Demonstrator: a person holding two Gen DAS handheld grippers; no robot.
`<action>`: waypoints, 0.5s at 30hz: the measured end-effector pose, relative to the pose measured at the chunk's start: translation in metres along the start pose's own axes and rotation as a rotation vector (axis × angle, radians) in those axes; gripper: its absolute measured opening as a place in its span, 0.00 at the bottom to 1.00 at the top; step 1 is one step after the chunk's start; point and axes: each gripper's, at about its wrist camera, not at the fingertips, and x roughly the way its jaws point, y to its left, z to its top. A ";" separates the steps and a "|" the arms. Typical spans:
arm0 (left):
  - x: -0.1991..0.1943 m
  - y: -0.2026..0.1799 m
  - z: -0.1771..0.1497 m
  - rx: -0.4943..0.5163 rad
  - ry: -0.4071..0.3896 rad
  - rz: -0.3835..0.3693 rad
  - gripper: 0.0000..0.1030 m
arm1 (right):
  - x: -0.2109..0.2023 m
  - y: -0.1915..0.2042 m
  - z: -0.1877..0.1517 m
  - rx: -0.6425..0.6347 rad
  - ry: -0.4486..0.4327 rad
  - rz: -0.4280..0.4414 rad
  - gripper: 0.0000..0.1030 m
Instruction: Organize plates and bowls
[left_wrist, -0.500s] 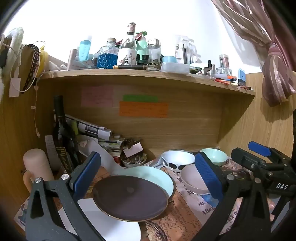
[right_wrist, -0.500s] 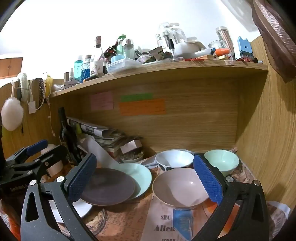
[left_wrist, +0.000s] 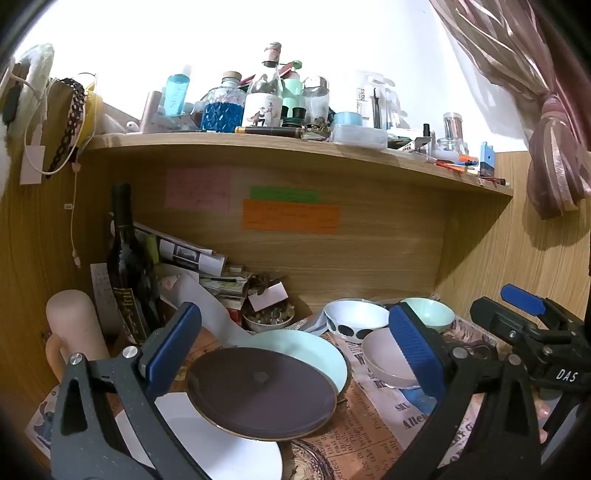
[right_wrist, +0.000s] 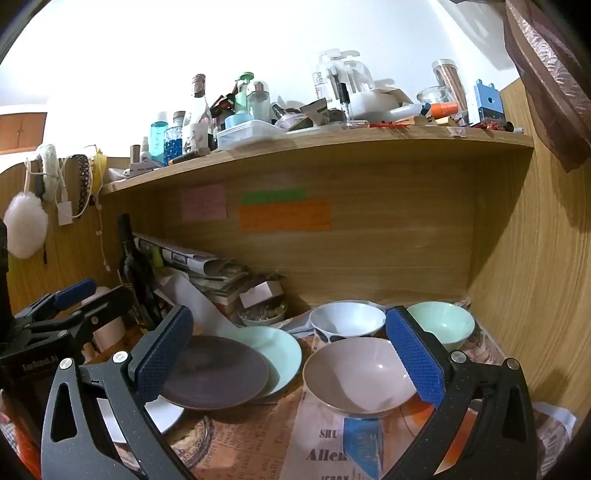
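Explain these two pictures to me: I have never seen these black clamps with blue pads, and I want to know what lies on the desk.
The clamps are two hand-held grippers, each with a camera looking along its two fingers. One picture is from the left gripper, the other from the right gripper. Both stand open and hold nothing. On the newspaper-covered desk three plates overlap: a dark plate on a mint plate and a white plate. Beside them sit a pink bowl, a white spotted bowl and a mint bowl. A dark bottle stands behind.

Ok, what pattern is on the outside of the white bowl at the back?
Large black spots on the white ceramic bowl; clearest in the left wrist view.
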 end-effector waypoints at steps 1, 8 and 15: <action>-0.001 0.000 -0.001 0.002 -0.001 0.001 1.00 | 0.000 -0.001 0.000 0.001 0.000 0.000 1.00; 0.003 -0.002 0.007 -0.010 0.003 0.003 1.00 | 0.000 0.000 0.000 0.002 0.001 -0.001 1.00; 0.002 -0.003 0.006 -0.007 0.006 0.001 1.00 | 0.000 -0.001 0.000 0.001 -0.001 -0.001 1.00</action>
